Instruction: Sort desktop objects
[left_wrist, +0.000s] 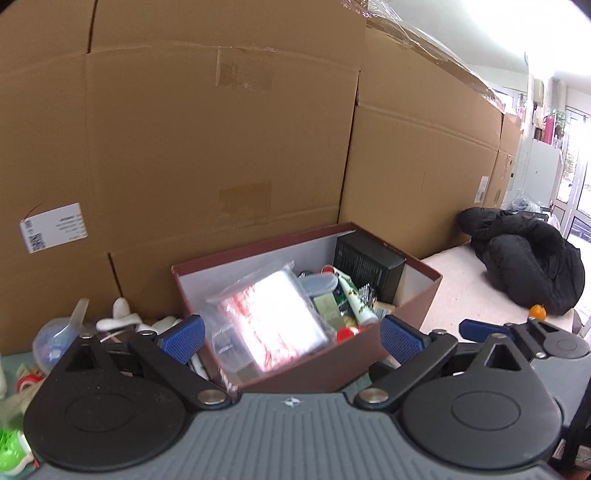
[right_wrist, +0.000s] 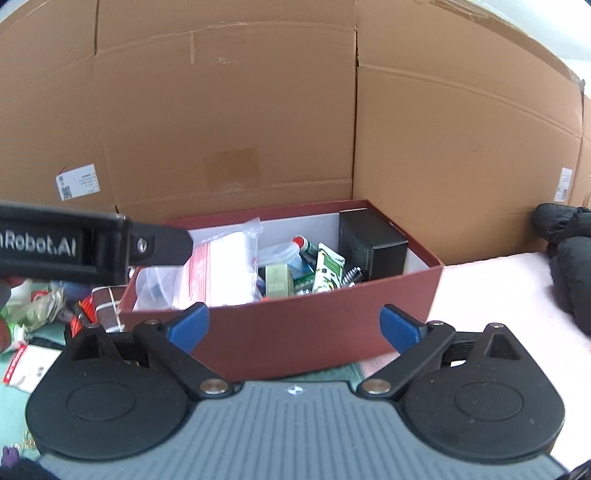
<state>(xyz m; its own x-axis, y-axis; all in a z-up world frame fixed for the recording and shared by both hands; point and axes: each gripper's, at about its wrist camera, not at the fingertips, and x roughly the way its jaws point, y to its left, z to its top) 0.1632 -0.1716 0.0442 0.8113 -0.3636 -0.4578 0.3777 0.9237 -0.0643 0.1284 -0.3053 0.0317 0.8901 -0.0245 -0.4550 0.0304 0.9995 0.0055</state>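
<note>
A dark red box (left_wrist: 413, 306) (right_wrist: 295, 328) stands on the table, filled with several items: a clear zip bag with red print (left_wrist: 273, 317) (right_wrist: 218, 273), a black carton (left_wrist: 365, 266) (right_wrist: 369, 247), a white tube (left_wrist: 354, 299) (right_wrist: 327, 269) and small packets. My left gripper (left_wrist: 291, 338) is open and empty, just in front of the box over its near left corner. My right gripper (right_wrist: 293, 325) is open and empty in front of the box's near wall. The left gripper's body (right_wrist: 92, 240) shows at the left of the right wrist view.
Large cardboard cartons (left_wrist: 221, 129) (right_wrist: 229, 110) form a wall behind the box. Loose clutter lies left of the box: tape roll (left_wrist: 29, 380), white objects (left_wrist: 118, 321), packets (right_wrist: 33, 365). A black jacket (left_wrist: 528, 262) (right_wrist: 569, 258) and a small orange item (left_wrist: 537, 312) lie at right.
</note>
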